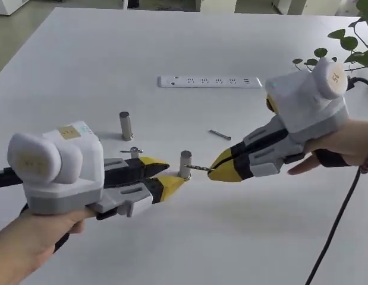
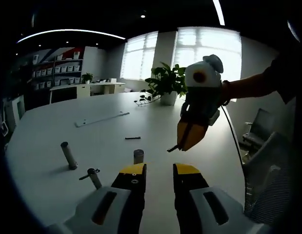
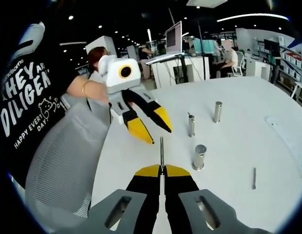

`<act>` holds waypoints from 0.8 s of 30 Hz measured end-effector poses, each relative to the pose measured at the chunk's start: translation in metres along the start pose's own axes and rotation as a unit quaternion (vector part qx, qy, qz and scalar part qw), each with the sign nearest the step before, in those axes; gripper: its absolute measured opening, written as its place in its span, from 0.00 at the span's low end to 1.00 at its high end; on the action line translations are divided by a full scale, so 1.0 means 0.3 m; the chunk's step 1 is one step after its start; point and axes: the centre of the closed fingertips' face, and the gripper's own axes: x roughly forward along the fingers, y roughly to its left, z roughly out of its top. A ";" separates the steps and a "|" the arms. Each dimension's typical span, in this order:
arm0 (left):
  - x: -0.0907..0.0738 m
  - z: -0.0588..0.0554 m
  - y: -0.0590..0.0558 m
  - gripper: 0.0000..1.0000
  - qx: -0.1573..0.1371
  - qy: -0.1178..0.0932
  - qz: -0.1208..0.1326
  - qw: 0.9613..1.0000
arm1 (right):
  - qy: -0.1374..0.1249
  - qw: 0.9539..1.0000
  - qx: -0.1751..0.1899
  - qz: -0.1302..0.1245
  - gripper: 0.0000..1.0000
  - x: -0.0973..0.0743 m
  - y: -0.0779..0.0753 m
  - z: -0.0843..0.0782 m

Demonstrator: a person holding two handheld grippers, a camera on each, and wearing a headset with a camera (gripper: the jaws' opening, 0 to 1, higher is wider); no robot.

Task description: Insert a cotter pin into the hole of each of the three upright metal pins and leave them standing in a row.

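Showing in the head view the right gripper point(image 1: 213, 172) clamped on a cotter pin point(image 1: 199, 168) just beside the nearest upright metal pin point(image 1: 185, 161), with the left gripper point(image 1: 175, 172) at its other side; left gripper view: jaws apart, holding nothing; right gripper view: a light, stiff, likely slippery wire, held by one end.

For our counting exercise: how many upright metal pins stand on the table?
3. The back pin stands alone; the middle pin is beside the left gripper; the front pin stands at that gripper's tips.

Head view: bright, even light on the white desk point(image 1: 82, 59), shadows soft. Gripper views dimmer; windows point(image 2: 209, 51) glare white, ceiling strips point(image 2: 68, 32) streak, edges bow with fisheye.
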 end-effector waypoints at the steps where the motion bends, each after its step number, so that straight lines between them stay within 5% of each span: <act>1: 0.007 -0.002 0.010 0.21 -0.007 -0.003 0.012 1.000 | 0.003 1.000 -0.002 -0.002 0.00 0.000 -0.005 -0.006; 13: 0.079 -0.047 0.079 0.23 -0.005 0.012 0.075 0.997 | 0.033 0.999 -0.006 -0.030 0.00 -0.004 -0.091 -0.073; 24: 0.148 -0.075 0.122 0.25 0.002 0.030 0.105 0.994 | 0.052 0.998 -0.011 -0.038 0.00 0.002 -0.151 -0.113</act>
